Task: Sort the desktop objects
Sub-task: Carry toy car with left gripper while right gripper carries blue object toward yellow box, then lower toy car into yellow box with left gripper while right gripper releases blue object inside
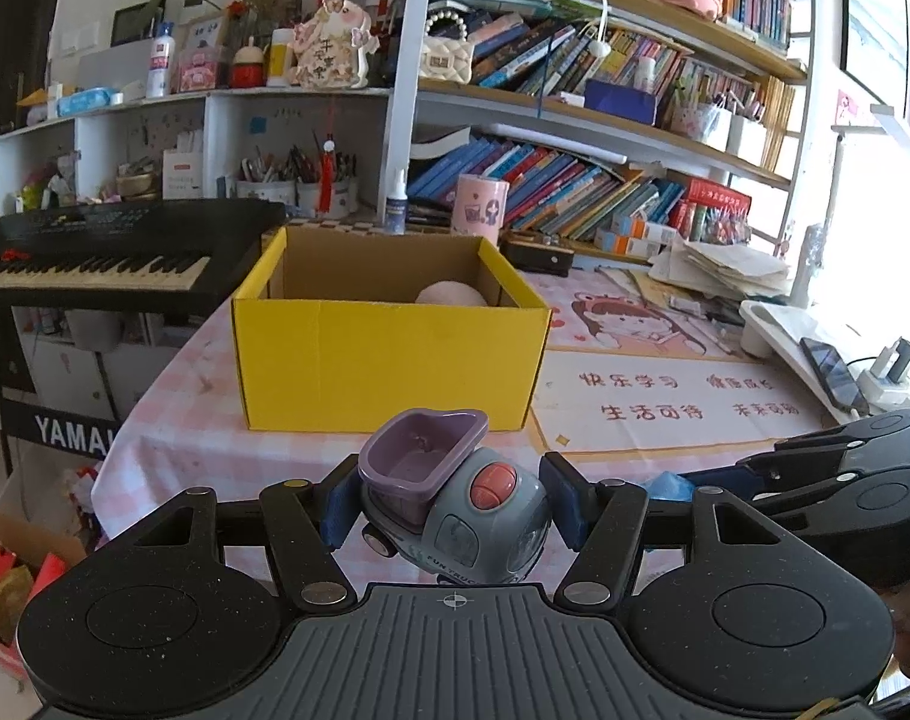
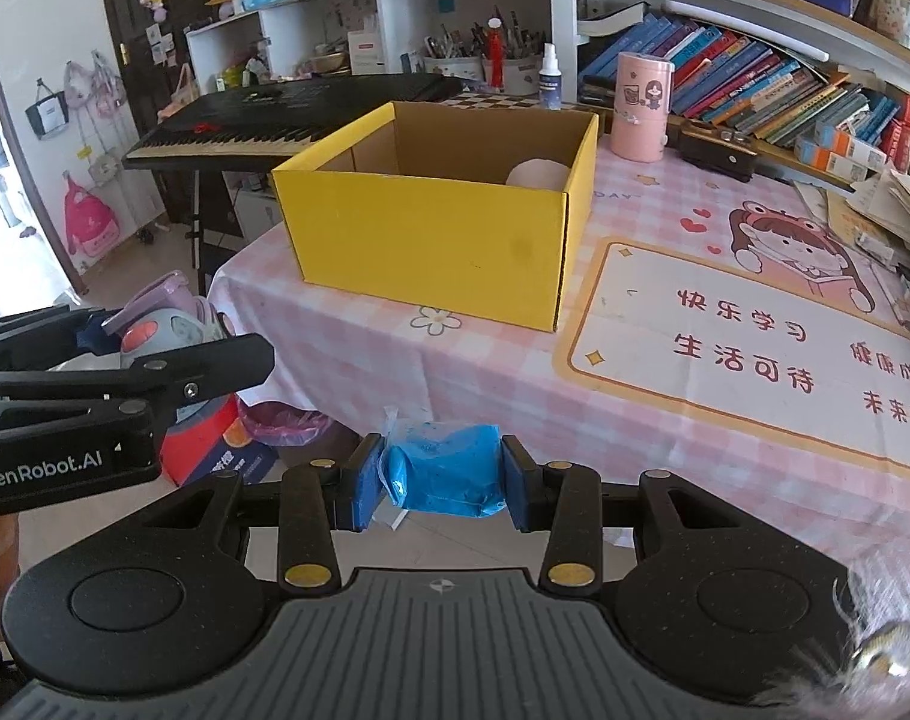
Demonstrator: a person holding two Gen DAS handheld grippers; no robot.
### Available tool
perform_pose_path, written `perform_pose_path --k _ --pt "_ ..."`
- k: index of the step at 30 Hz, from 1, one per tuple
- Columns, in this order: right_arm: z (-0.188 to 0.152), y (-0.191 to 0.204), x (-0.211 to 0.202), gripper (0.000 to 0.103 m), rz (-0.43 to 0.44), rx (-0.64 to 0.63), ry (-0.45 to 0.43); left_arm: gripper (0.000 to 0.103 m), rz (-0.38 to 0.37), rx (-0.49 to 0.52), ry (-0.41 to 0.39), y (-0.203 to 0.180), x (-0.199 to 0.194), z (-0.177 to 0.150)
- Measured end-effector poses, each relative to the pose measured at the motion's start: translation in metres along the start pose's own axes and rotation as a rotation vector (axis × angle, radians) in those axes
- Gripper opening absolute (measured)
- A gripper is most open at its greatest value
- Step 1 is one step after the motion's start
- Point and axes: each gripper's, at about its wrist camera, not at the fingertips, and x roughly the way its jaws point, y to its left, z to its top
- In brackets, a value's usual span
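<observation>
Left hand-held gripper (image 1: 449, 504) clamping toy truck (image 1: 449, 504), right hand-held gripper (image 2: 440, 474) squeezing blue packet (image 2: 443, 471), yellow box (image 2: 437, 240) ahead

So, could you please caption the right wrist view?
Right gripper holds a blue packet near the yellow box.

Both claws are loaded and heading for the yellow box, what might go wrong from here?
1. The toy truck is round and sits tilted in the left claw, so it may slip.
2. The blue packet looks soft; the right claw could crush it.
3. The yellow box already holds a pale round object.
</observation>
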Motion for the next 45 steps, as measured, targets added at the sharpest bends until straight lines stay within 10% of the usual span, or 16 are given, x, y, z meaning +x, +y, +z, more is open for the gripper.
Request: perform_pose_path --k 23,32,45 --pt "0.019 -0.011 -0.001 0.038 -0.025 0.023 -0.079 0.062 -0.012 0.039 -0.072 0.006 0.016 0.037" --pt "0.082 -0.028 0.016 0.038 0.046 -0.007 -0.169 0.062 0.066 0.009 -0.156 0.022 0.049 0.085" --pt "0.187 -0.078 0.104 0.038 0.105 -0.092 -0.19 0.062 0.169 -0.02 0.005 0.033 0.17 0.125"
